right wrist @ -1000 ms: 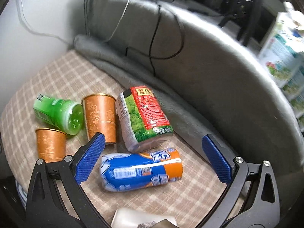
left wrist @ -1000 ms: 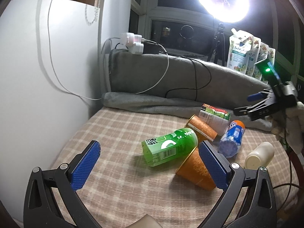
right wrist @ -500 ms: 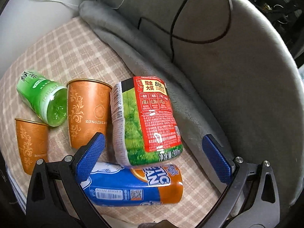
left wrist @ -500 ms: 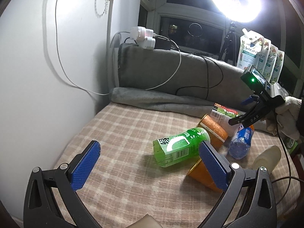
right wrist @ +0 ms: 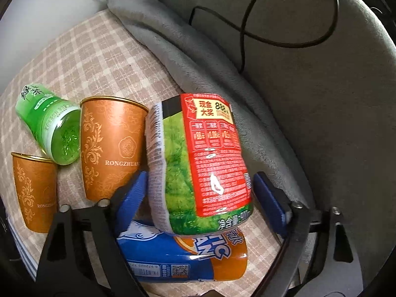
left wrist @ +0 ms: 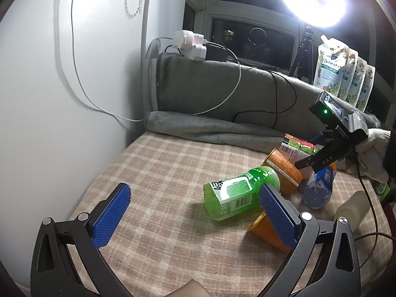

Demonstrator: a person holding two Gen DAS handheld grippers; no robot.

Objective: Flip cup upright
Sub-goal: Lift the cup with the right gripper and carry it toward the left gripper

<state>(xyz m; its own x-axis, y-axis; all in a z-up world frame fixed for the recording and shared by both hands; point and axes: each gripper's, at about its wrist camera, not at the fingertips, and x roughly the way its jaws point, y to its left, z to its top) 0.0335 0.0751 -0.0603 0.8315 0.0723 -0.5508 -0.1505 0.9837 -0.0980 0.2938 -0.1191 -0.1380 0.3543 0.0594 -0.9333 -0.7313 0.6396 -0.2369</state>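
Observation:
Two orange paper cups lie on their sides on the checked cloth. In the right wrist view one cup lies beside a red-and-green bottle, the other cup at the far left. My right gripper is open, its jaws straddling the red-and-green bottle's lower end; one finger sits between that bottle and the nearer cup. In the left wrist view the cups show behind the right finger. My left gripper is open and empty above the cloth.
A green bottle lies between the cups, also in the left wrist view. A blue-and-orange bottle lies under my right gripper. A pale bottle lies at right. A grey blanket roll with cables borders the back. A wall stands left.
My right gripper has moved forward and down, its jaws narrowing around the red-and-green bottle. My left gripper has shifted slightly; the objects have stayed put.

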